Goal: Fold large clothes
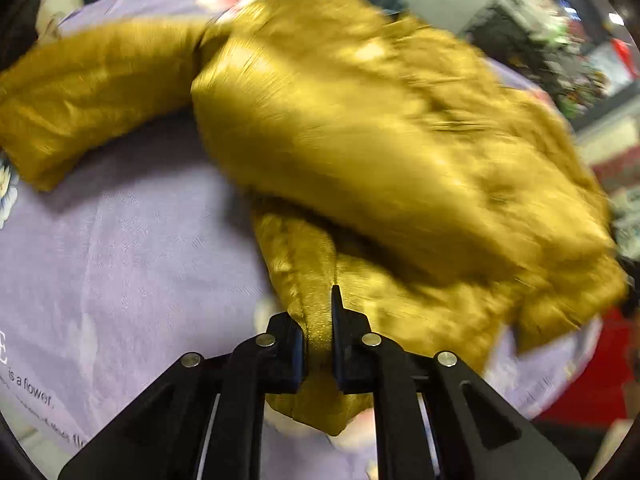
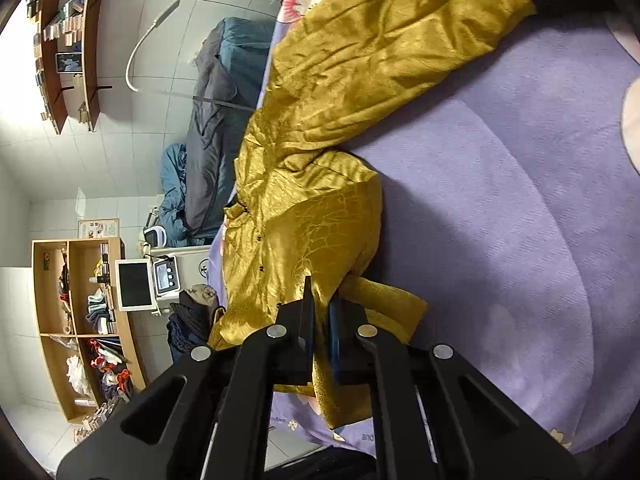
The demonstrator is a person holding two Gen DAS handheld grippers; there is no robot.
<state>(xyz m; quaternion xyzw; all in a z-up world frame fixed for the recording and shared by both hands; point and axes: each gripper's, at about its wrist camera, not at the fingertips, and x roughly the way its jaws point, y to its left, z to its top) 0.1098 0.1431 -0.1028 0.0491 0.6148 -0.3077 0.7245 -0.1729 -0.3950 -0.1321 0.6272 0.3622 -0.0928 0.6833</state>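
A mustard-yellow shiny jacket point(image 1: 360, 132) lies rumpled on a lilac bedsheet point(image 1: 120, 260). One sleeve point(image 1: 92, 92) stretches to the left in the left wrist view. My left gripper point(image 1: 320, 320) is shut on a fold of the jacket's edge, with fabric pinched between its black fingers. In the right wrist view the same jacket point(image 2: 360, 80) runs from the top down to my right gripper point(image 2: 320, 312), which is shut on the jacket's hem near a row of dark snaps. The cloth bunches up just ahead of its fingers. The left wrist view is blurred by motion.
The lilac sheet point(image 2: 500, 220) has flower prints and small lettering. Dark blue and grey bedding point(image 2: 216, 128) is piled at the bed's far end. Wooden shelves point(image 2: 80, 320) with folded items, wall shelves point(image 2: 68, 40) and a small screen point(image 2: 134, 284) stand beyond the bed's edge.
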